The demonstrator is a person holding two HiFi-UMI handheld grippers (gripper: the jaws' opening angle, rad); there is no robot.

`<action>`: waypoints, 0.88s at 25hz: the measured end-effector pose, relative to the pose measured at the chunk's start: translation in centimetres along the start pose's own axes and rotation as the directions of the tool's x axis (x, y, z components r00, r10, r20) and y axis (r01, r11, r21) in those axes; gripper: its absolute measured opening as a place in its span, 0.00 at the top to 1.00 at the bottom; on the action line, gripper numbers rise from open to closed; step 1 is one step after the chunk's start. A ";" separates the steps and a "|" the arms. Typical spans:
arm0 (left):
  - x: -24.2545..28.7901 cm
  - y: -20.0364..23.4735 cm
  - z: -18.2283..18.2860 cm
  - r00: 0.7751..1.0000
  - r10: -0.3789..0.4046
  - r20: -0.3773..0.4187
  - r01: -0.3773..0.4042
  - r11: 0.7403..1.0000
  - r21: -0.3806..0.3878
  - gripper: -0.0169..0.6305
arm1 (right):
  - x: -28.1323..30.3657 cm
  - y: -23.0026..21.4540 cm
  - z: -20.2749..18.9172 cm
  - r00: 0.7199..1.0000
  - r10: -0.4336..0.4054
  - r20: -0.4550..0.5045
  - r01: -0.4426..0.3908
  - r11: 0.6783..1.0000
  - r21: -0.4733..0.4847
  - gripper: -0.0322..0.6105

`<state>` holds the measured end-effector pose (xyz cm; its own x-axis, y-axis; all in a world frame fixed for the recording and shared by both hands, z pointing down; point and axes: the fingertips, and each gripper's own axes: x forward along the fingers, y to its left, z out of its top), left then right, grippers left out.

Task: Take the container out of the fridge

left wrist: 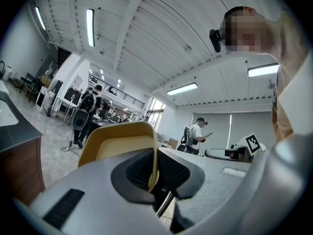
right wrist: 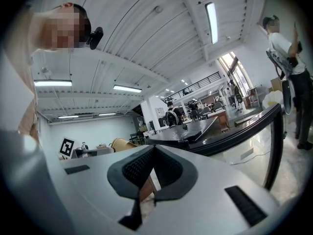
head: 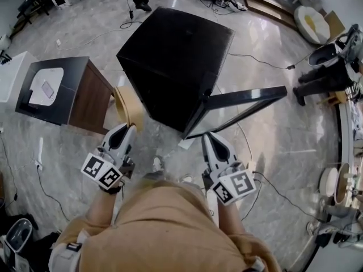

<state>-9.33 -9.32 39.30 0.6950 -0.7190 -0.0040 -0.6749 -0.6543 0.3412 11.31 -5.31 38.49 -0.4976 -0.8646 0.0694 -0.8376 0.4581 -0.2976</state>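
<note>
Your left gripper (head: 128,129) clamped on the rim of 1 tan container (head: 127,103), outside the 1 black fridge (head: 176,55), door (head: 244,98) open, right gripper (head: 211,136) closed, seemingly empty, grey marble floor (head: 272,146), busy open workshop.

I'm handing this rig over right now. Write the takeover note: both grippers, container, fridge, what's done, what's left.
Left gripper: shut on the rim wall of the tan container, holding it off the floor.
Right gripper: shut, empty.
Black fridge: its door is swung wide open.
Done: the container looks clear of the fridge, by its front left corner.
Left: set the container down somewhere, and probably shut the door.
</note>
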 end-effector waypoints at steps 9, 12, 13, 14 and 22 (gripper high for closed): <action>-0.1 -0.4 0.1 1.000 -0.003 -0.002 0.003 1.000 -0.001 0.94 | -0.4 0.1 0.1 1.000 -0.001 0.000 0.001 1.000 0.004 0.95; -0.2 -0.5 -0.1 1.000 -0.003 -0.004 0.003 1.000 -0.003 0.94 | -0.5 0.2 0.0 1.000 -0.003 0.000 0.003 1.000 0.004 0.95; -0.3 -0.5 -0.2 1.000 -0.003 -0.004 0.003 1.000 -0.003 0.94 | -0.6 0.2 -0.1 1.000 -0.003 0.000 0.003 1.000 0.004 0.95; -0.4 -0.5 -0.2 1.000 -0.004 -0.004 0.004 1.000 -0.004 0.94 | -0.6 0.3 -0.2 1.000 -0.004 0.000 0.004 1.000 0.004 0.95; -0.8 -1.0 0.0 1.000 -0.004 0.005 0.004 1.000 0.002 0.94 | -1.1 0.5 -0.3 1.000 -0.006 0.000 0.006 1.000 0.002 0.95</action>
<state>-9.25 -8.10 38.98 0.6966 -0.7174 -0.0104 -0.6725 -0.6579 0.3391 11.32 -4.09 38.51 -0.4927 -0.8673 0.0713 -0.8401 0.4526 -0.2990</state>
